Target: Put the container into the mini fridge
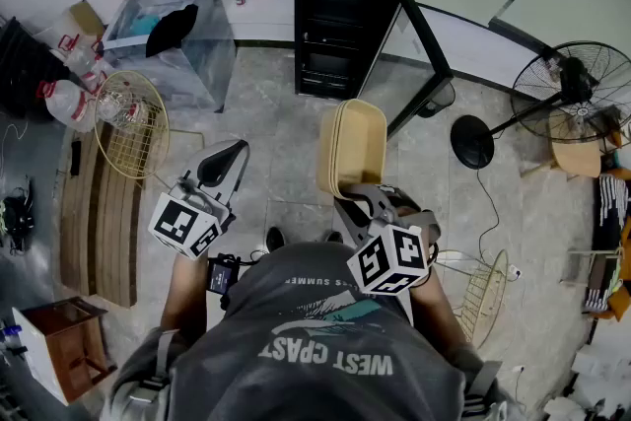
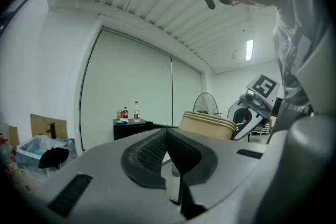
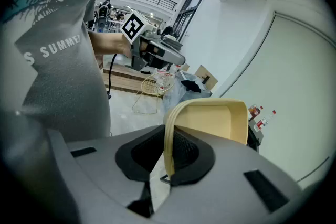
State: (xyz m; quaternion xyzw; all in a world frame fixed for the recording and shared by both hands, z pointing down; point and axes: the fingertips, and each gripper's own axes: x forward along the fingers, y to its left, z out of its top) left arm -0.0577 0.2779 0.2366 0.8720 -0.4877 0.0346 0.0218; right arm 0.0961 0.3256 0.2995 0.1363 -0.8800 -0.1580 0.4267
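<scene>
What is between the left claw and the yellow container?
Only bare grey floor lies between the left claw and the container. The head view shows it.

A pale grey tiled floor (image 1: 286, 168) carries a black mini fridge (image 1: 340, 25) with its door swung open, a black pedestal fan (image 1: 577, 89), a clear plastic storage box (image 1: 187, 49), a round cream wire basket (image 1: 133, 128) and a slatted wooden pallet (image 1: 99, 217)

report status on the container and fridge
Right gripper shut on container wall, container on edge. Left gripper shut, empty. Mini fridge ahead, door open. Floor fan right of door, off the line.
</scene>
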